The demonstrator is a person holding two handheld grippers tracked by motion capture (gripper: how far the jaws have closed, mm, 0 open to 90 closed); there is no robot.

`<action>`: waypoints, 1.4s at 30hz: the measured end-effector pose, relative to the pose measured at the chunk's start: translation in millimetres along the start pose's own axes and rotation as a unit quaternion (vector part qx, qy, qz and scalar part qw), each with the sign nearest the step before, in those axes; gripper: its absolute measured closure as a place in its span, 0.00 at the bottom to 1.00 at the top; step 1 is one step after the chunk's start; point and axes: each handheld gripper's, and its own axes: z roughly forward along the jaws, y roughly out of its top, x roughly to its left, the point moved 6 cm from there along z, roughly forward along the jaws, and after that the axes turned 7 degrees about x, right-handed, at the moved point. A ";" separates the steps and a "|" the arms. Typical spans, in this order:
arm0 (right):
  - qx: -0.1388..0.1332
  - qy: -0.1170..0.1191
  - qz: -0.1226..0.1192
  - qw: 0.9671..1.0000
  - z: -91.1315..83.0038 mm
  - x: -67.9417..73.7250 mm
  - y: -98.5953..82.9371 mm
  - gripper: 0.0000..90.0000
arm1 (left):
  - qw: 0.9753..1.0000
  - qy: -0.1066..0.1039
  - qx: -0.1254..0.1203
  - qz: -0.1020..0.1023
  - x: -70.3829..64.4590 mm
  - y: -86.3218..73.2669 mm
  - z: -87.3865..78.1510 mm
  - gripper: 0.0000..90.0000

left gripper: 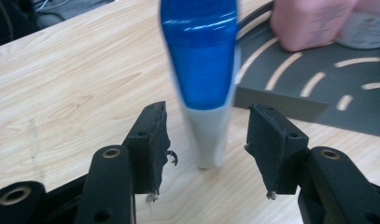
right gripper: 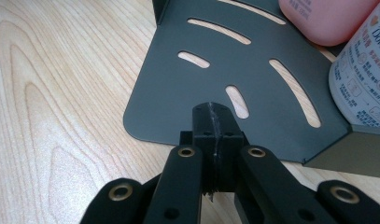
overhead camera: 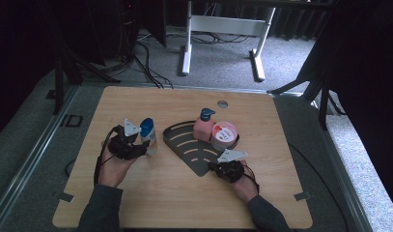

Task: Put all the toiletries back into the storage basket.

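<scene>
A blue-capped white bottle (overhead camera: 149, 136) is seen between the black jaws of the left gripper (left gripper: 204, 140). A dark grey tray (overhead camera: 187, 145), patterned with curved slots, is shown on the pale wood-grain desk (overhead camera: 276, 130). A pink pump bottle (overhead camera: 203, 126) with blue top and a white, red-labelled container (overhead camera: 224, 135) are carried on it.

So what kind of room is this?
Probably a lab or workshop for recording tasks: a wooden table on grey carpet, cables on the floor, black curtains around, and a person using two handheld grippers.
</scene>
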 end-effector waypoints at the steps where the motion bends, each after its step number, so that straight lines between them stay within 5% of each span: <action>1: 0.000 0.000 0.000 1.000 0.0 -0.1 0.0 1.00 | 1.000 0.003 0.004 0.001 1.4 -0.3 1.6 0.55; 11: 0.000 0.000 0.000 1.000 0.0 -0.1 -0.1 1.00 | 1.000 0.010 0.017 -0.001 9.4 -3.4 6.4 0.59; 24: 0.001 0.002 0.002 1.000 -0.2 0.0 -0.2 1.00 | 0.999 -0.022 0.021 0.014 13.6 6.5 11.3 0.49; 42: 0.000 0.003 0.002 1.000 -0.1 -0.2 -0.1 1.00 | 0.997 -0.050 0.034 0.041 13.9 21.2 18.9 0.55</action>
